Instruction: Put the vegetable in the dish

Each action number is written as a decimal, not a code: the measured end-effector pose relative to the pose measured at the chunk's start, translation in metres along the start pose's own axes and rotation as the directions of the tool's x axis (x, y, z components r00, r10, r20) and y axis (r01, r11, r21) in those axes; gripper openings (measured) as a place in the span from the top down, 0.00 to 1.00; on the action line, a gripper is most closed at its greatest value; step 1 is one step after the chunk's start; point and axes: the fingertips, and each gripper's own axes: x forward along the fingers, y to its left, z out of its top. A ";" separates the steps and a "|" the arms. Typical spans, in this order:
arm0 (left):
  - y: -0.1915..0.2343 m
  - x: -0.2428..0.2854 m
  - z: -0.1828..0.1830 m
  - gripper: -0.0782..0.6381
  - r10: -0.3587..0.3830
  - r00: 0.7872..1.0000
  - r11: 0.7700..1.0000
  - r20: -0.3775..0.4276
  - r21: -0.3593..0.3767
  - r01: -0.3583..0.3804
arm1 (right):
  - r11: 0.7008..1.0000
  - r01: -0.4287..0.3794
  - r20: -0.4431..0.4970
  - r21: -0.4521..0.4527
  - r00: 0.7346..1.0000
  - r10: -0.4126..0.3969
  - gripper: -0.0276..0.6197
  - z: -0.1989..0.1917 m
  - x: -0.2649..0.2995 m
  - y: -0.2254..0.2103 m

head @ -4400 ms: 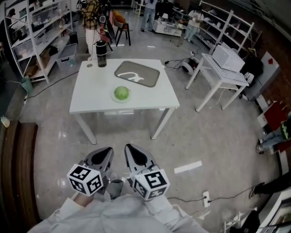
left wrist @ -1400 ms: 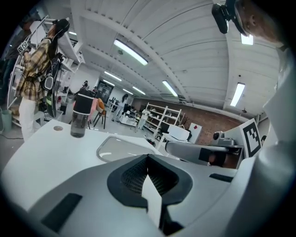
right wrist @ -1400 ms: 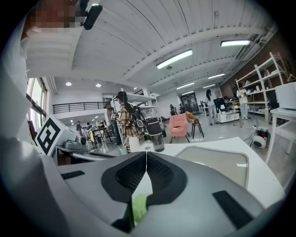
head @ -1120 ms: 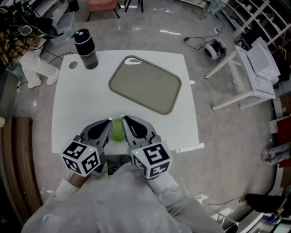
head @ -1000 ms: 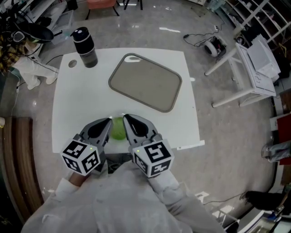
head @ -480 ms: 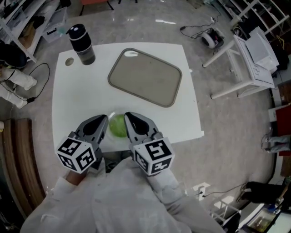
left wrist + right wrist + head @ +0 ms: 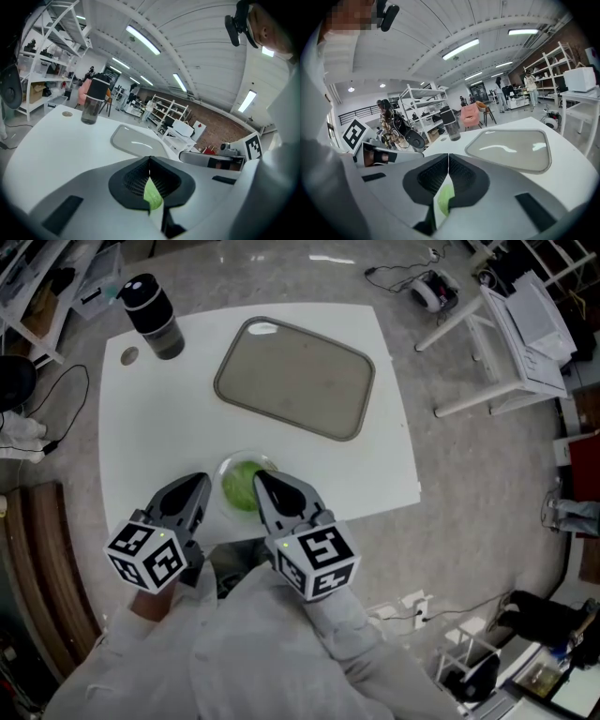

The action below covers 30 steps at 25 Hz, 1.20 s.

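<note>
A round green vegetable (image 7: pixel 240 486) lies on a small pale saucer (image 7: pixel 228 466) near the front edge of the white table (image 7: pixel 169 418). My left gripper (image 7: pixel 200 482) hangs just left of it, jaws shut and empty. My right gripper (image 7: pixel 259 478) stands at its right side, also shut on nothing; whether it touches the vegetable I cannot tell. In the left gripper view the vegetable (image 7: pixel 152 197) shows as a green sliver below the closed tips of that gripper (image 7: pixel 150 161). The right gripper view shows the vegetable (image 7: pixel 445 199) under its closed tips (image 7: pixel 448 157).
A grey rounded tray (image 7: pixel 295 378) lies at the table's far middle. A dark bottle (image 7: pixel 150 304) stands at the far left corner beside a small round disc (image 7: pixel 129 356). A white side table (image 7: pixel 511 334) stands on the floor to the right.
The left gripper has drifted left and down, away from the vegetable, which now shows more fully between the two tips. The right gripper has barely moved. Both stay shut.
</note>
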 end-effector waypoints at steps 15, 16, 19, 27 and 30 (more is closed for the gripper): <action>0.026 0.012 -0.043 0.88 0.021 0.994 0.994 -0.112 -0.101 -0.033 | 0.989 0.062 -0.043 0.131 0.997 -0.057 0.94 -0.044 -0.001 -0.023; 0.026 0.013 -0.046 0.88 0.012 0.993 0.994 -0.116 -0.105 -0.024 | 0.988 0.064 -0.047 0.139 0.997 -0.058 0.94 -0.048 0.000 -0.024; 0.030 0.016 -0.053 0.88 0.011 0.991 0.993 -0.135 -0.113 -0.026 | 0.985 0.073 -0.050 0.157 0.997 -0.066 0.93 -0.055 0.000 -0.027; 0.037 0.026 -0.078 0.88 0.029 0.978 0.991 -0.208 -0.123 -0.055 | 0.977 0.116 -0.086 0.181 0.991 -0.102 0.93 -0.072 0.000 -0.041; 0.044 0.028 -0.084 0.88 0.046 0.973 0.988 -0.226 -0.131 -0.077 | 0.974 0.122 -0.100 0.193 0.990 -0.104 0.93 -0.081 0.002 -0.043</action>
